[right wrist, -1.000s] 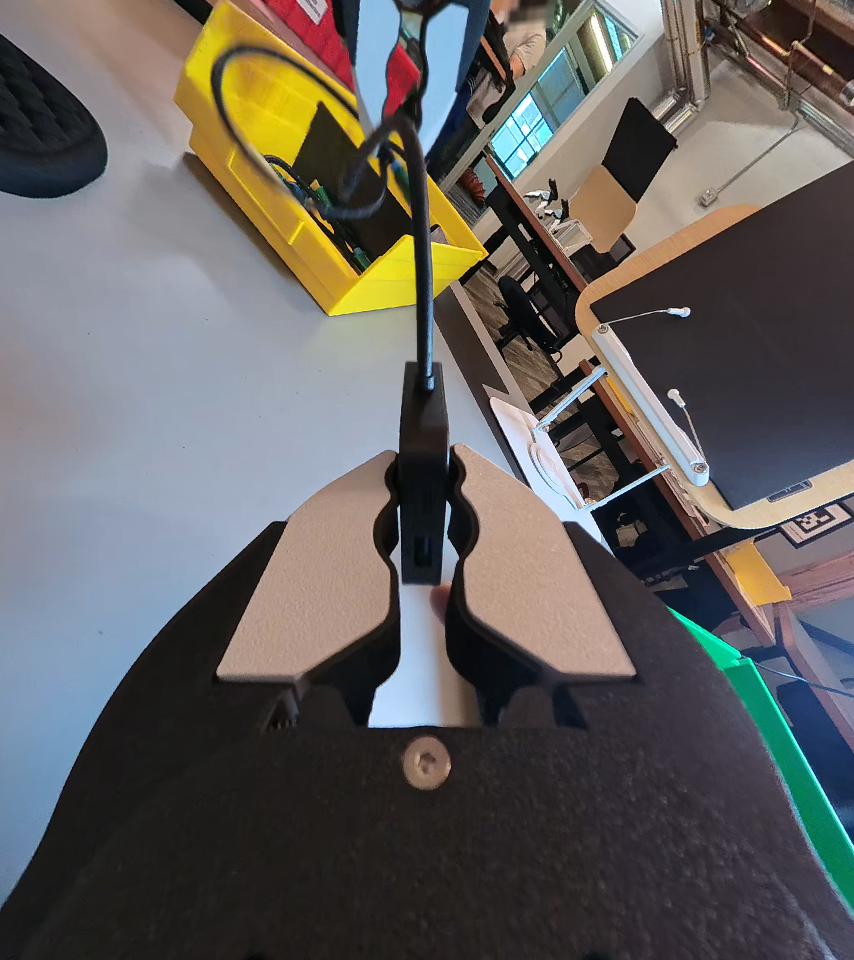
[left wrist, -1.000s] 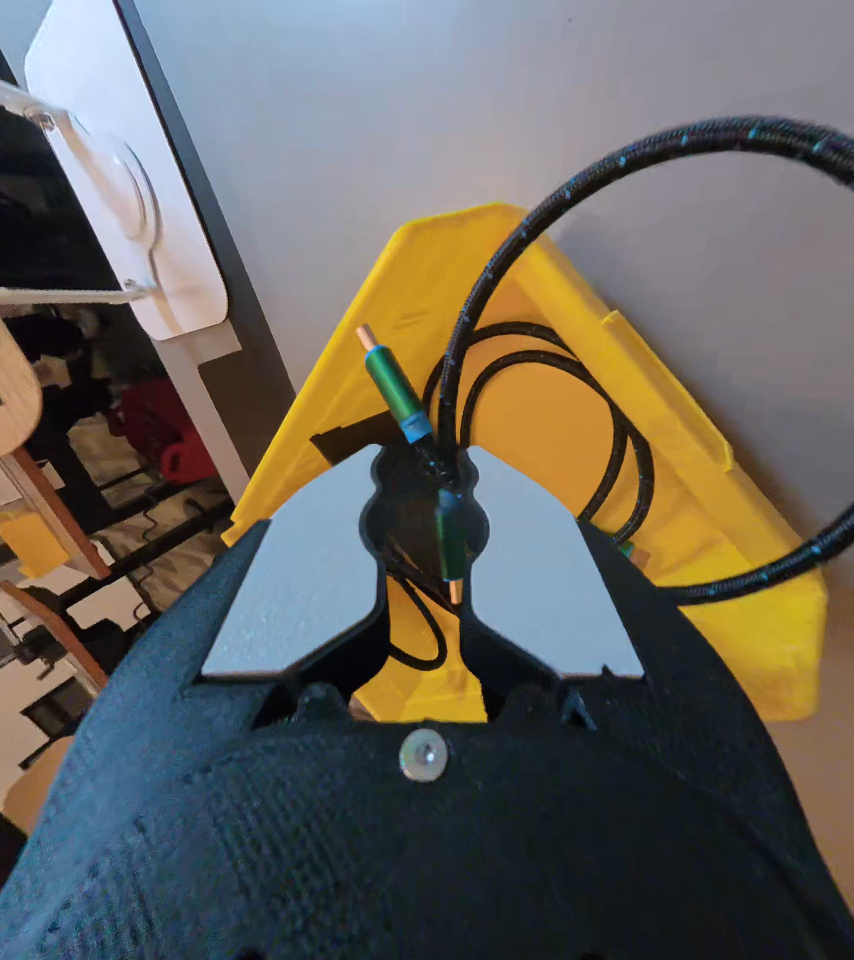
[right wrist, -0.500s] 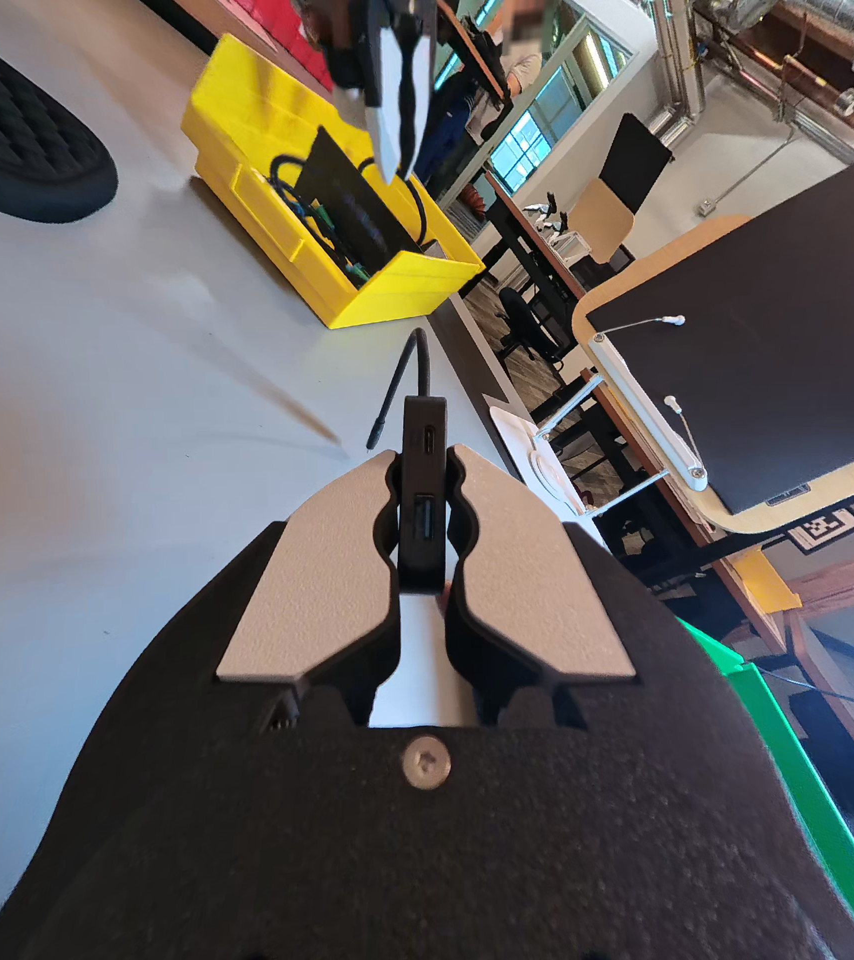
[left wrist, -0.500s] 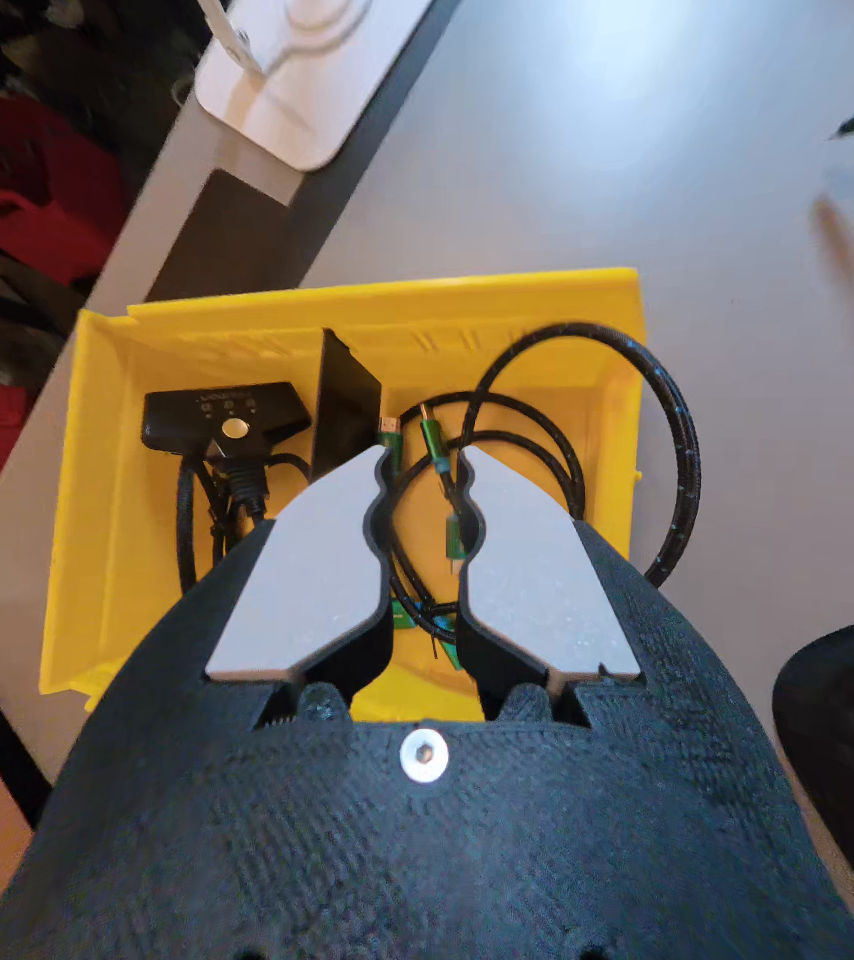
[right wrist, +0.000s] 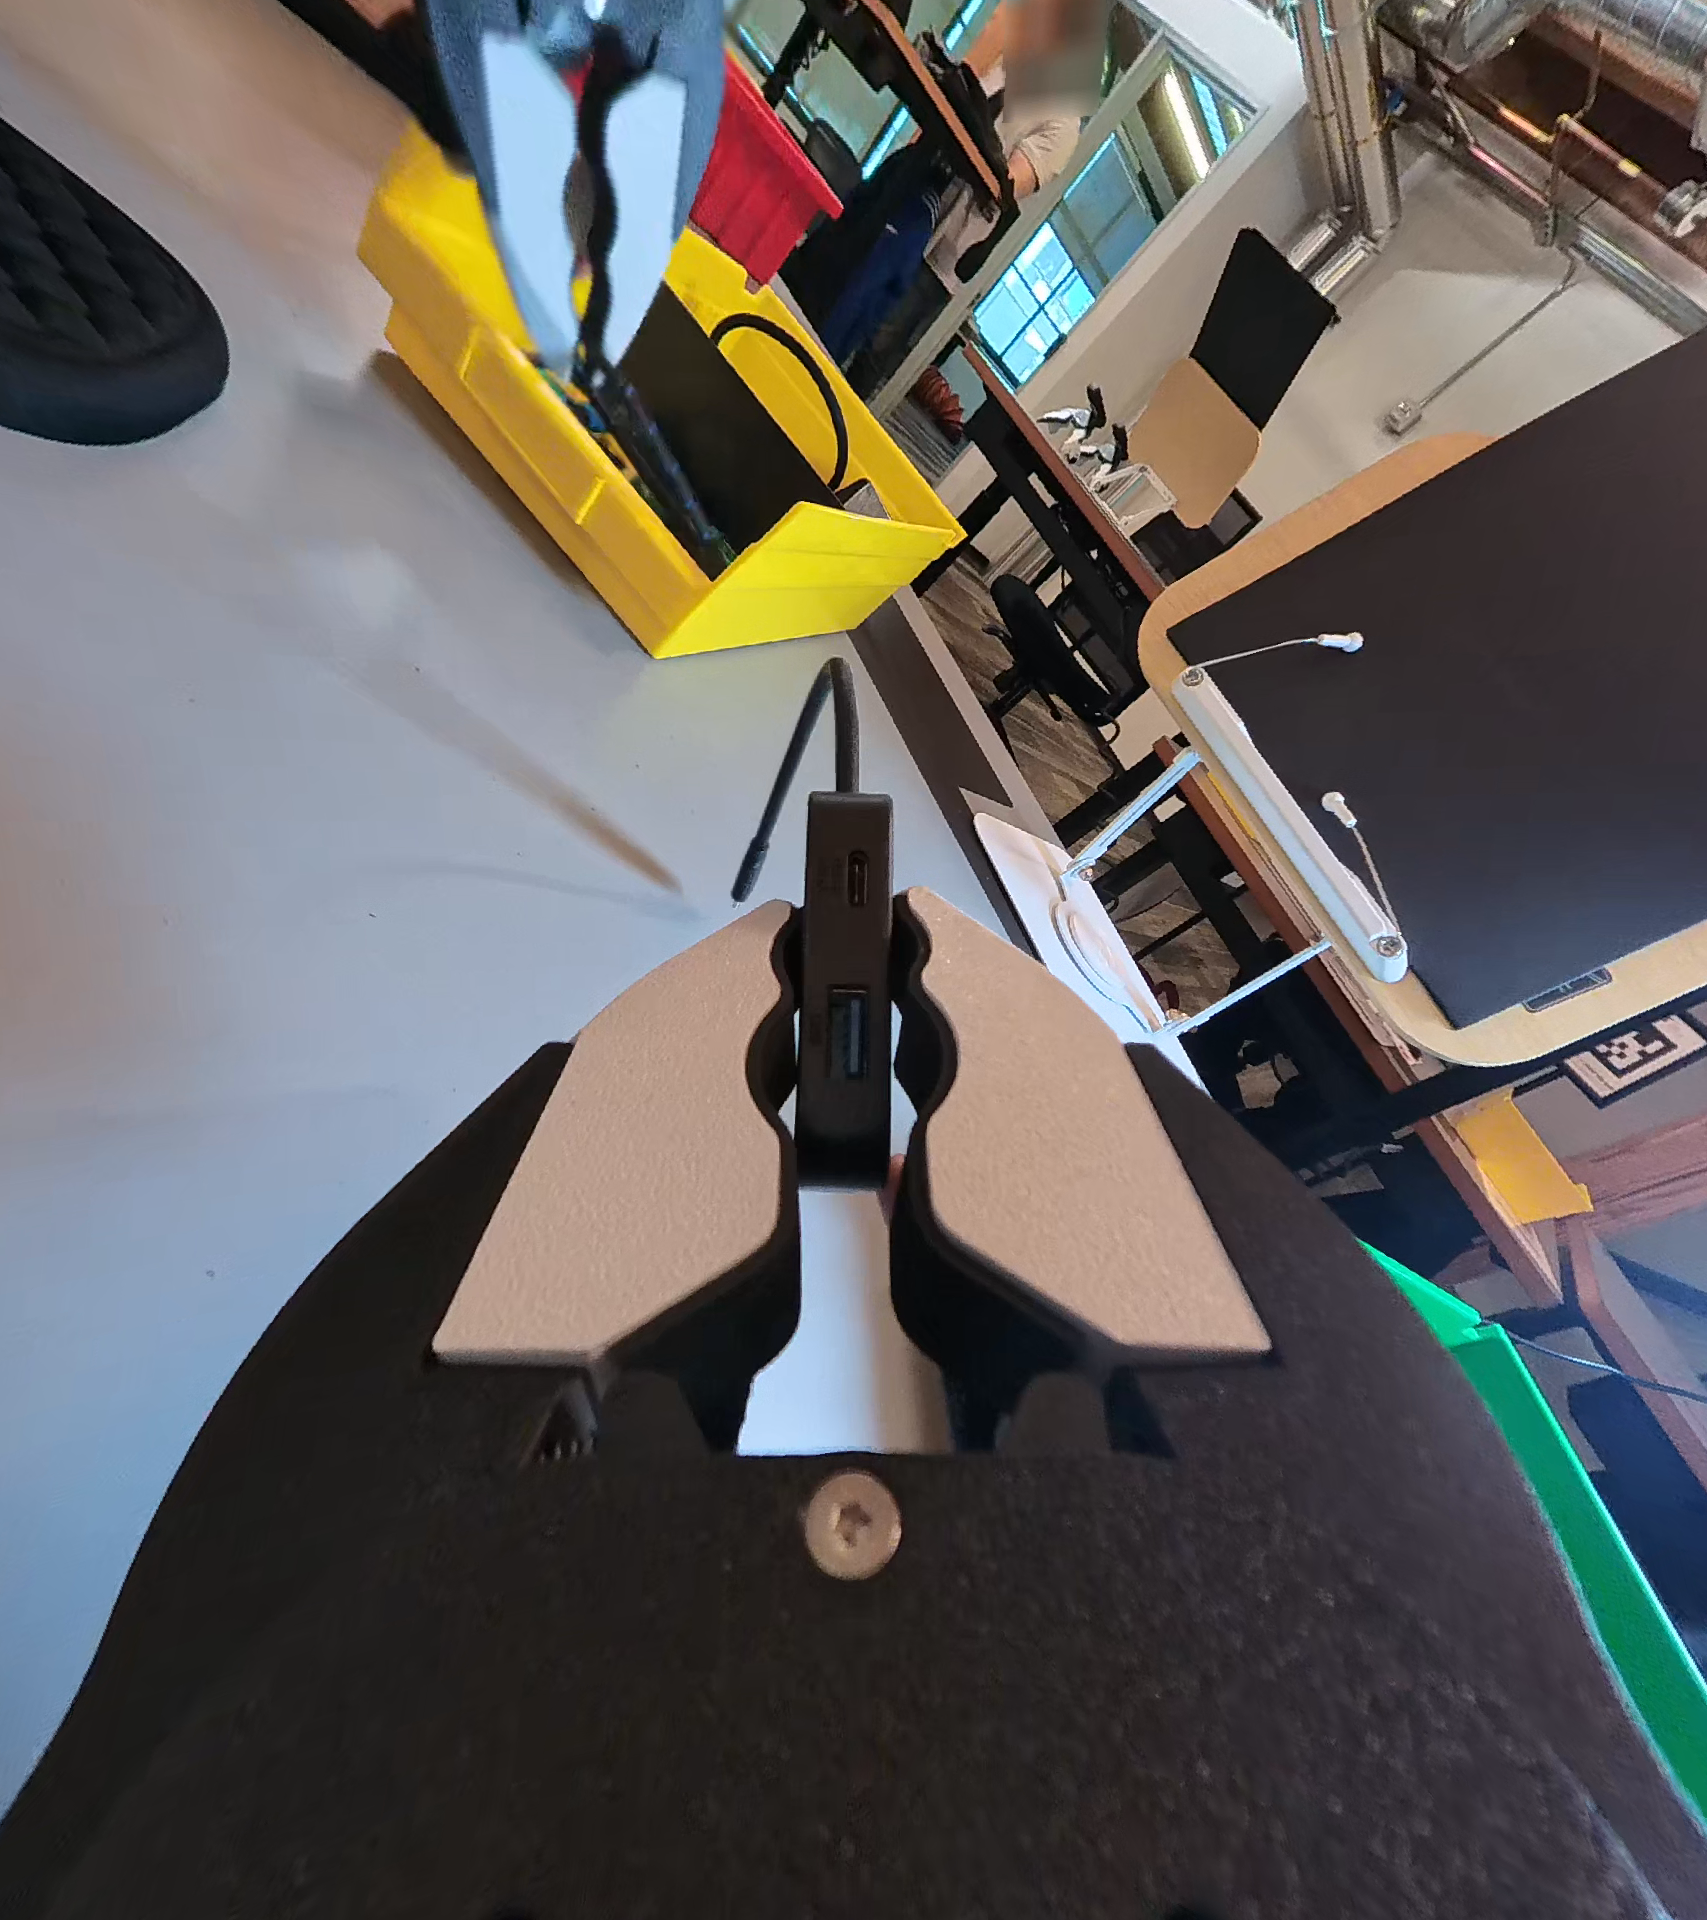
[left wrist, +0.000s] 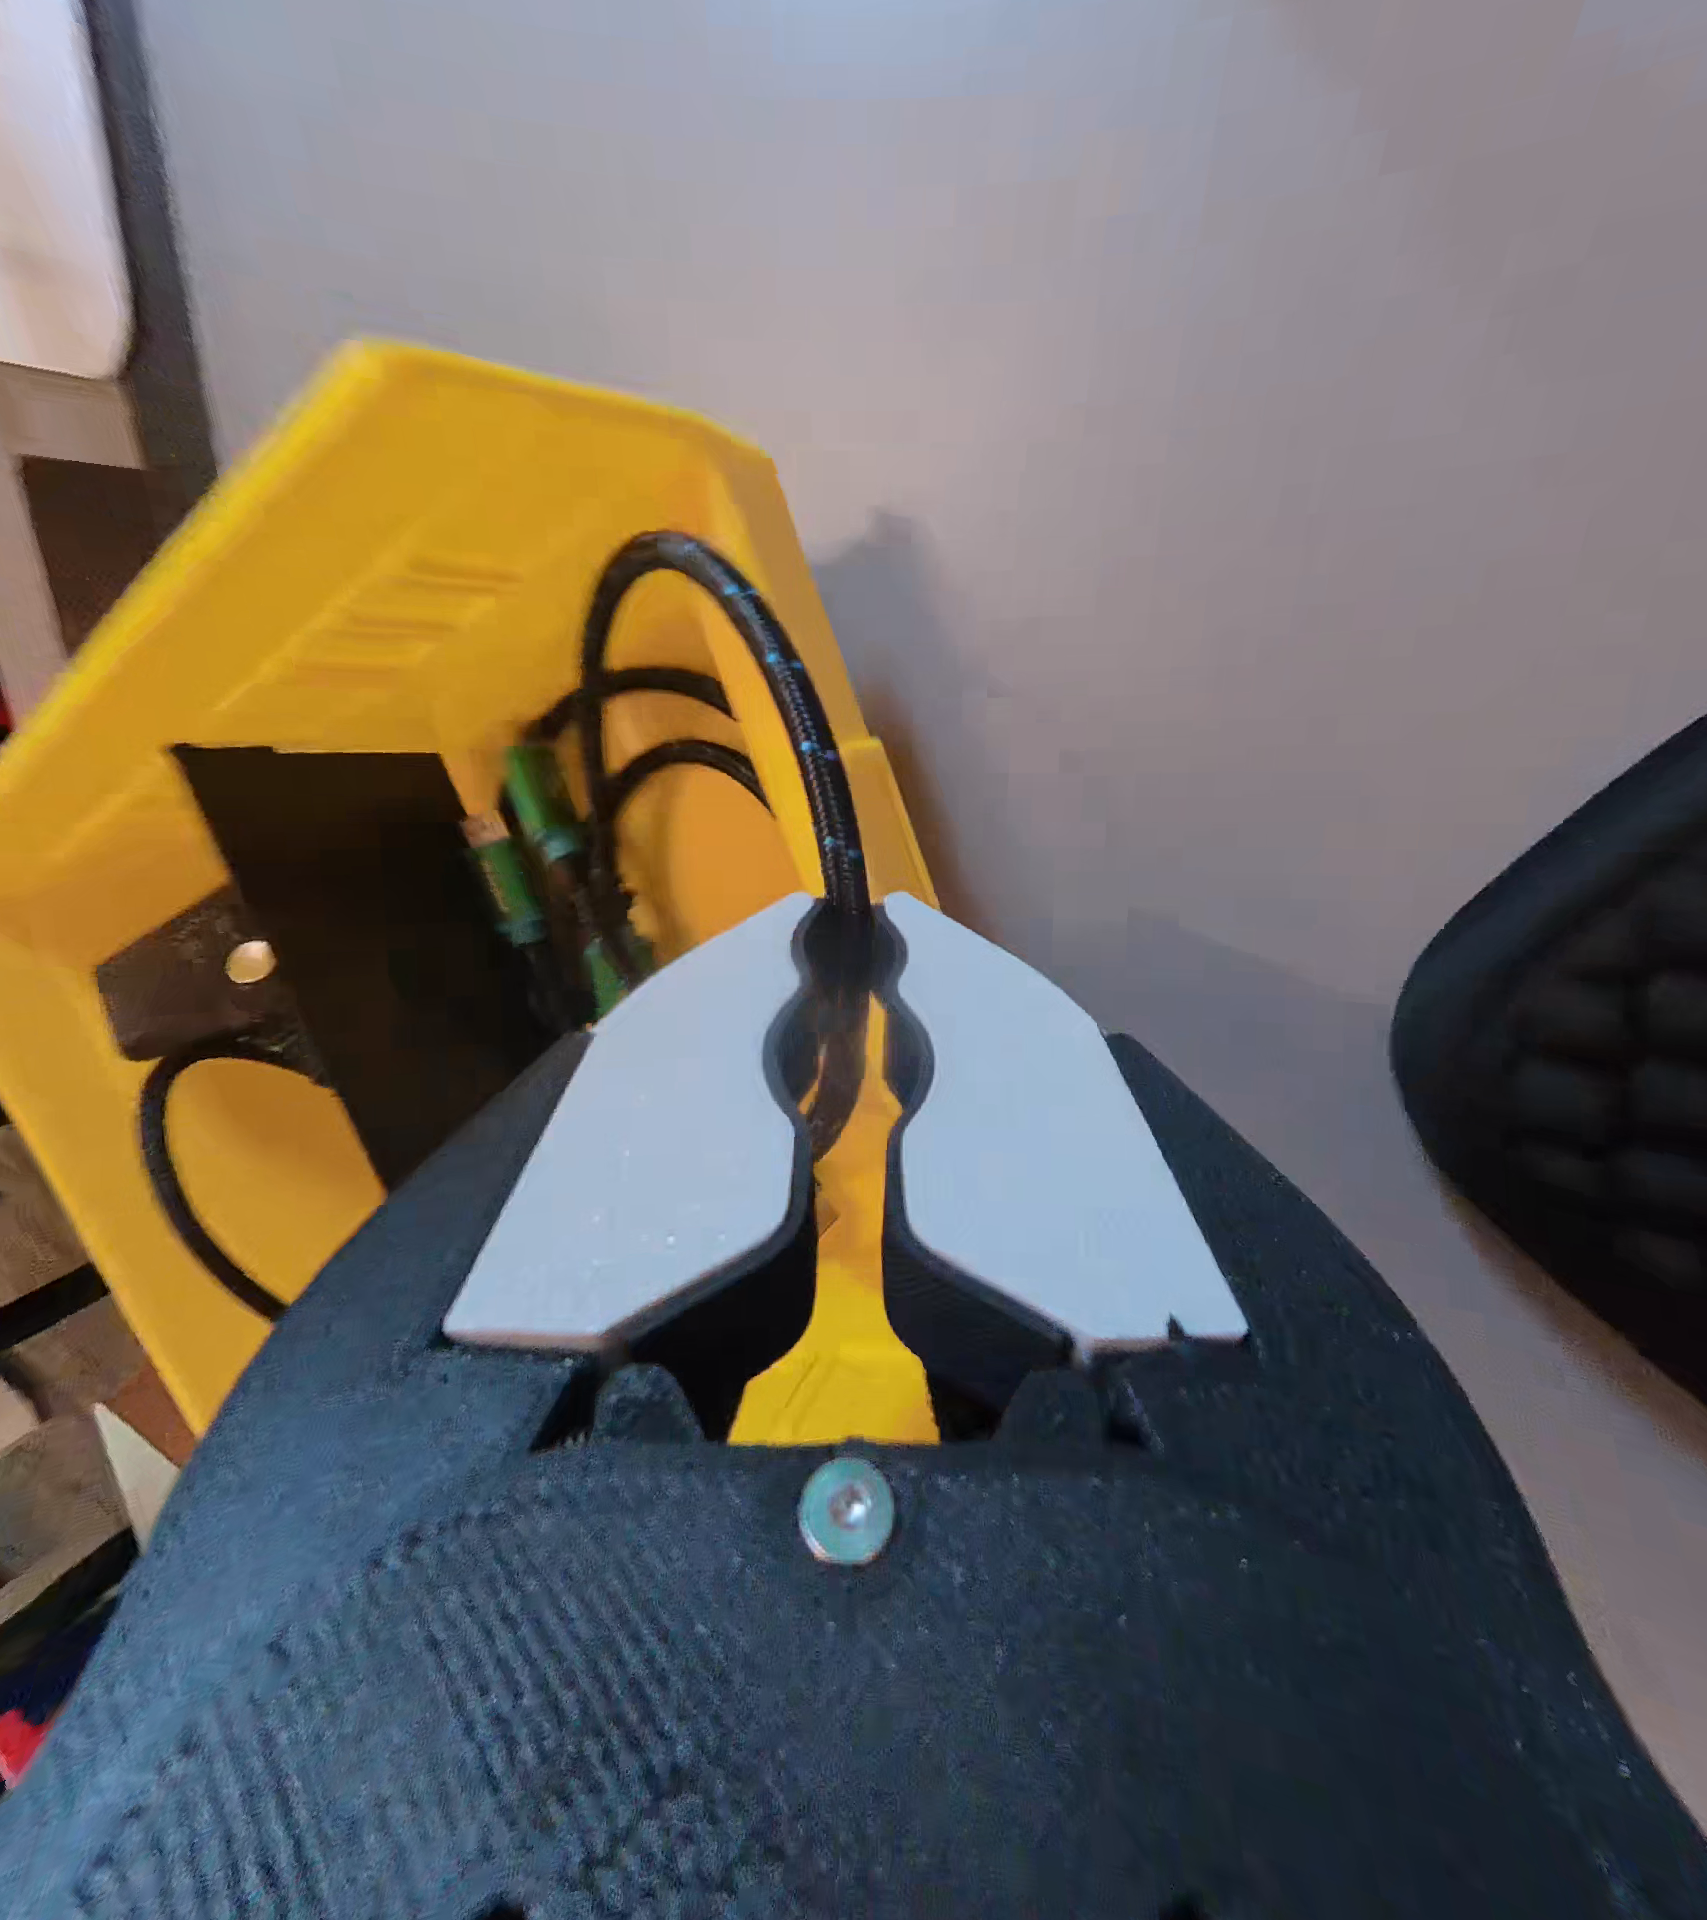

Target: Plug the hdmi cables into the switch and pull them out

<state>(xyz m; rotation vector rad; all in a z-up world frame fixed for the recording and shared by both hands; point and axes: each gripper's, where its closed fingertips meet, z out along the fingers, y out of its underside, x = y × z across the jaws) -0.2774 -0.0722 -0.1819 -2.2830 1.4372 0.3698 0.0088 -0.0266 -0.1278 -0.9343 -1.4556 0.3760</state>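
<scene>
My left gripper [left wrist: 841,920] is shut on a black braided cable [left wrist: 787,675] that arcs up out of the yellow bin [left wrist: 475,416]. Green-ended HDMI plugs [left wrist: 527,831] lie in the bin beside a black divider. A black switch box with a silver button [left wrist: 194,987] lies in the bin's left part. My right gripper [right wrist: 844,914] is shut on a slim black adapter [right wrist: 844,1039] with ports facing me; its short tail [right wrist: 797,748] curls down toward the grey table. The left gripper [right wrist: 584,187] also shows over the bin [right wrist: 776,603] in the right wrist view, blurred.
A black mesh pad [left wrist: 1659,1039] lies on the table right of the bin, and shows in the right wrist view [right wrist: 18,281]. The table edge runs past a white mount [right wrist: 1067,904]. A red bin [right wrist: 755,197], a green bin [right wrist: 1607,1558] and a dark board [right wrist: 1555,675] lie beyond. The tips of one gripper are about 30 cm away from the tips of the other.
My left gripper let the green-plug cable drop into the bin, swung over it open, then shut on the braided cable. The adapter turned in my right gripper, with no cable running up from it.
</scene>
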